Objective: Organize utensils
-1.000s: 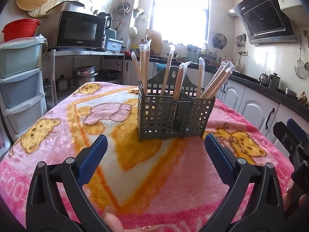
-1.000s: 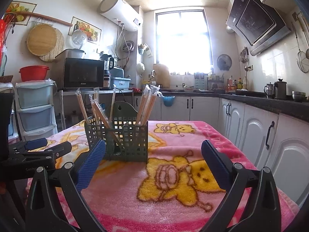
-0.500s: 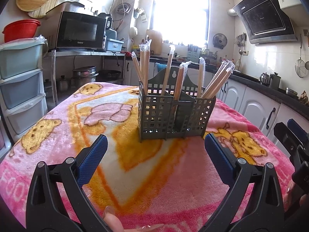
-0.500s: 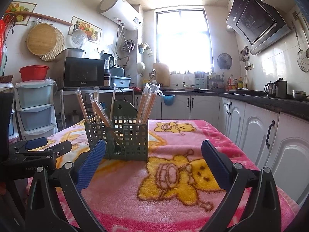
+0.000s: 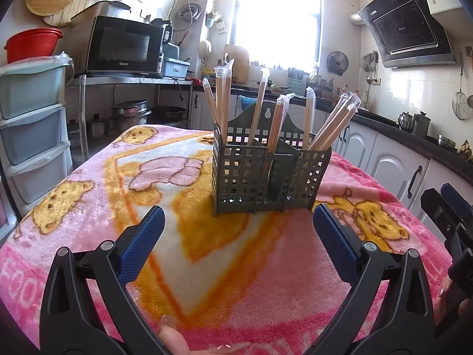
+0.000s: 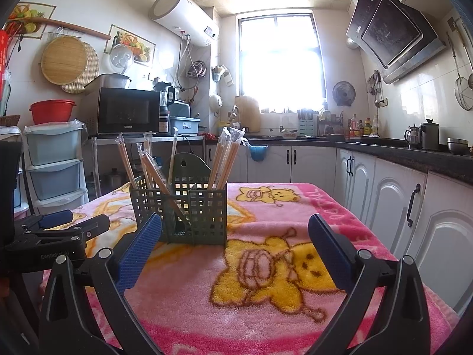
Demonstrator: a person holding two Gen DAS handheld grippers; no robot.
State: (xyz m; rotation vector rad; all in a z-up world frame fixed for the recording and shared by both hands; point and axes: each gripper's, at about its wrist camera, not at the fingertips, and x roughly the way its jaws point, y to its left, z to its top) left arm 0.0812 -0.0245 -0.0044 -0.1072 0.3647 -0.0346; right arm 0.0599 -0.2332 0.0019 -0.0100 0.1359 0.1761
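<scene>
Chopsticks (image 5: 332, 127): lower ends hidden in holder (image 5: 266, 177). Right claw (image 5: 449, 216): cut off by frame edge. Table (image 6: 266, 310): near edge cropped.

We find very little change. In the right wrist view, the dark green plastic lattice utensil holder (image 6: 193, 210), left of the centre, sits slightly higher in the frame than one second ago, together with the paper-wrapped wooden chopsticks (image 6: 224, 159) in it. The black left gripper with blue pads (image 6: 79, 222), at the left edge, has risen by the same small amount. So has the yellow bear print (image 6: 267, 193) on the pink fleece blanket (image 6: 295, 216). The left wrist view gives us no change to tell.
</scene>
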